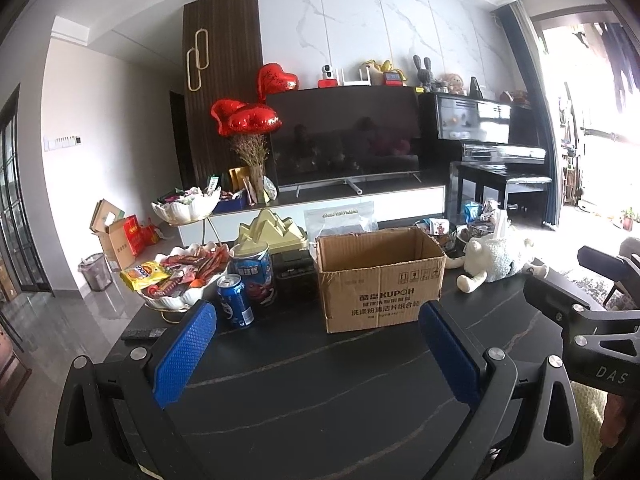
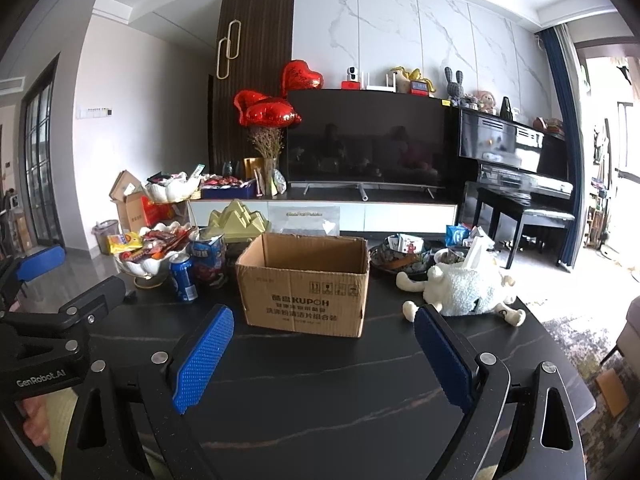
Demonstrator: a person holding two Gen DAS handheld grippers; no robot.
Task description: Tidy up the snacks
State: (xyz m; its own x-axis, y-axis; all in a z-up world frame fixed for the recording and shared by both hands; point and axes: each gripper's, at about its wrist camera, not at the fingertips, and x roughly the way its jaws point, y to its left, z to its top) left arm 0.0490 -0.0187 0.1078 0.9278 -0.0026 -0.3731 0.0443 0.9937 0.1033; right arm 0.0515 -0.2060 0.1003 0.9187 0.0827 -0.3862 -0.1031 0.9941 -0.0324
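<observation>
- The left gripper (image 1: pixel 318 350) hovers over the near edge of the black marble-look table (image 1: pixel 320 392), its blue-padded fingers (image 1: pixel 184 354) spread wide with nothing between them
- The right gripper (image 2: pixel 324 356) hangs over the same near edge, jaws likewise wide apart and holding nothing; the two grippers sit side by side, each showing at the margin of the other's view
- Toward the middle of the table stands an open cardboard box (image 1: pixel 380 280), flaps up, printed "KUPOH" on its near face; its inside is not visible
- Left of the box, a blue drink can (image 1: pixel 236 300) stands upright just in front of a taller blue snack canister (image 1: pixel 254 274)
- At the left edge a white shell-shaped tiered dish (image 1: pixel 176 296) holds a heap of wrapped snacks (image 1: pixel 188 268), a yellow snack bag (image 1: pixel 146 274) on its near side
- A remote control (image 1: pixel 142 334) lies at the left edge near the dish foot
- Right of the box lies a white plush lamb (image 2: pixel 466 290), with a dark bowl (image 2: pixel 400 258) of packets behind it
- Beyond the far edge, a television (image 2: pixel 368 144) stands on a low cabinet, red heart balloons (image 2: pixel 268 114) at its left
</observation>
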